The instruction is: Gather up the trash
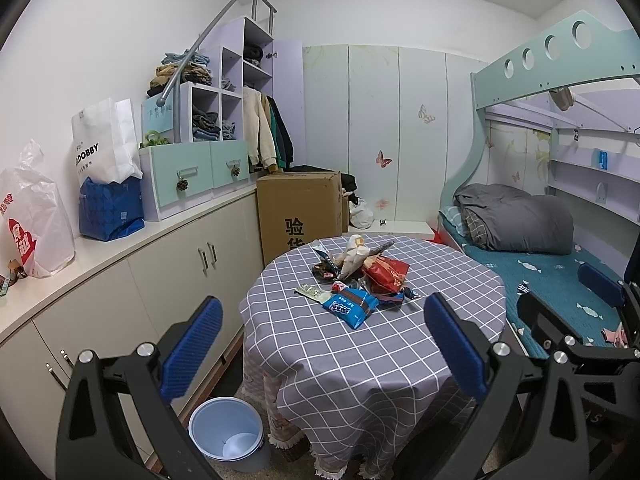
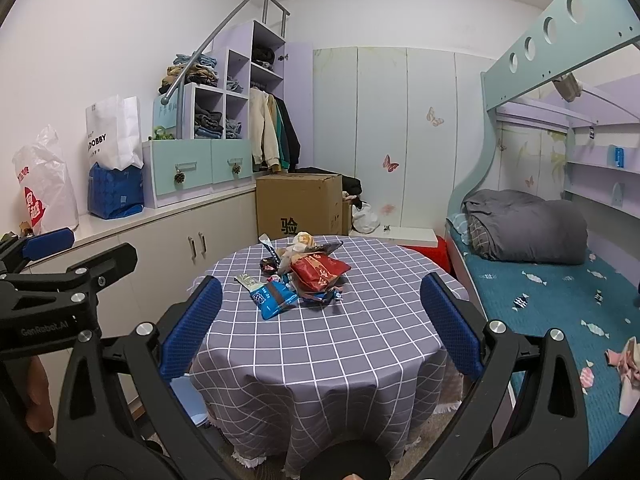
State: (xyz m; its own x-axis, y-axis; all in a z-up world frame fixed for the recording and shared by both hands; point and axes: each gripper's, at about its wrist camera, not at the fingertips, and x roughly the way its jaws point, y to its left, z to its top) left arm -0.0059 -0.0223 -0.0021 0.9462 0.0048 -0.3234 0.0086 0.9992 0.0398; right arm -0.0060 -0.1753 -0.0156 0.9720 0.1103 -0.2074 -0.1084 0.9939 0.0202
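Note:
A pile of snack wrappers (image 1: 360, 276) lies in the middle of a round table (image 1: 400, 364) covered with a grey checked cloth. A blue wrapper (image 1: 350, 306) sits nearest me and a red wrapper (image 1: 386, 272) lies behind it. My left gripper (image 1: 324, 344) is open and holds nothing, short of the pile. My right gripper (image 2: 320, 328) is also open and holds nothing, level with the table's near half, with the same wrappers (image 2: 308, 276) beyond it. A light-blue bin (image 1: 230, 436) stands on the floor left of the table. Each gripper shows at the edge of the other's view.
A long white cabinet (image 1: 168, 272) with bags (image 1: 108, 208) on top runs along the left wall. A cardboard box (image 1: 298, 208) stands behind the table. The bunk bed (image 2: 552, 292), with a grey duvet, lies close on the right.

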